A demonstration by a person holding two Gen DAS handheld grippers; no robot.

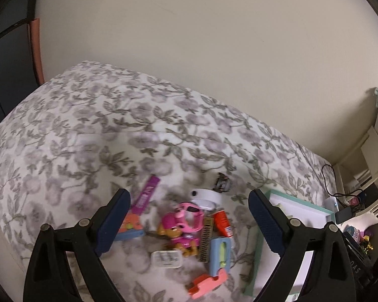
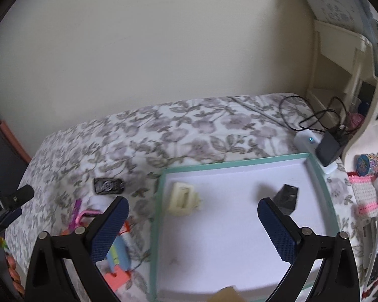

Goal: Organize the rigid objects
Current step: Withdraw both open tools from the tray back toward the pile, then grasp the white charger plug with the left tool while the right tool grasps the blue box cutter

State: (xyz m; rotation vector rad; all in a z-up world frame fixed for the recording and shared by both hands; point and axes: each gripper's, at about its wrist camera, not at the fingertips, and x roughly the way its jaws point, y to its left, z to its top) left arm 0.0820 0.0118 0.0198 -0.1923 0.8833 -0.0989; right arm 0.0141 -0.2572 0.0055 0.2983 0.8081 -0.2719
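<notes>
A pile of small toys lies on the floral bedspread (image 1: 88,130): a pink dog figure (image 1: 181,229), a purple strip (image 1: 147,193), a white band (image 1: 205,196), a blue and green clip (image 1: 220,253), an orange piece (image 1: 208,283). My left gripper (image 1: 189,224) is open and empty above the pile. A teal-rimmed tray (image 2: 322,176) with a white floor holds a cream block (image 2: 182,197) and a black piece (image 2: 287,196). My right gripper (image 2: 192,229) is open and empty over the tray. A small dark toy car (image 2: 108,185) lies left of the tray.
A plain wall stands behind the bed. A white charger (image 2: 307,141), a black adapter (image 2: 328,148) and cables lie at the tray's far right corner. Cream shelving (image 2: 347,58) with clutter stands at the right. A dark cabinet (image 1: 2,75) stands at the left.
</notes>
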